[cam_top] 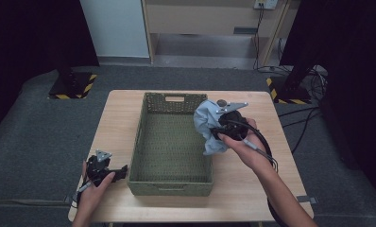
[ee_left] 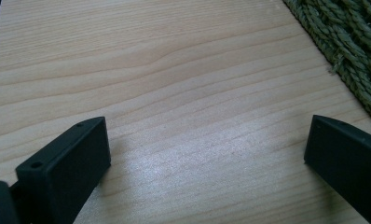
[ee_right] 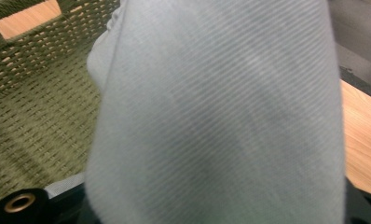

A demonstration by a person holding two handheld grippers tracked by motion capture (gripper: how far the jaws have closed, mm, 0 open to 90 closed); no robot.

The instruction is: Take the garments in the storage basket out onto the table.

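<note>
A green woven basket (cam_top: 169, 187) stands in the middle of the wooden table (cam_top: 252, 189). My right gripper (cam_top: 219, 131) hangs over the basket's right rim, shut on a bunched light blue cloth (cam_top: 206, 124). In the right gripper view the cloth (ee_right: 216, 116) drapes over the jaws and hides them, and the basket's inside (ee_right: 34, 93) lies behind it. My left gripper (cam_top: 121, 172) rests low at the table's front left, beside the basket's front left corner. Its jaws (ee_left: 207, 140) stand wide open over bare wood, and the basket's weave (ee_left: 356, 42) is at the upper right.
Grey carpet surrounds the table. Stand bases with yellow-black tape sit on the floor at the back left (cam_top: 72, 85) and back right (cam_top: 290, 90). Cables (cam_top: 309, 118) trail on the right. A strip of bare table (cam_top: 115, 127) lies left of the basket.
</note>
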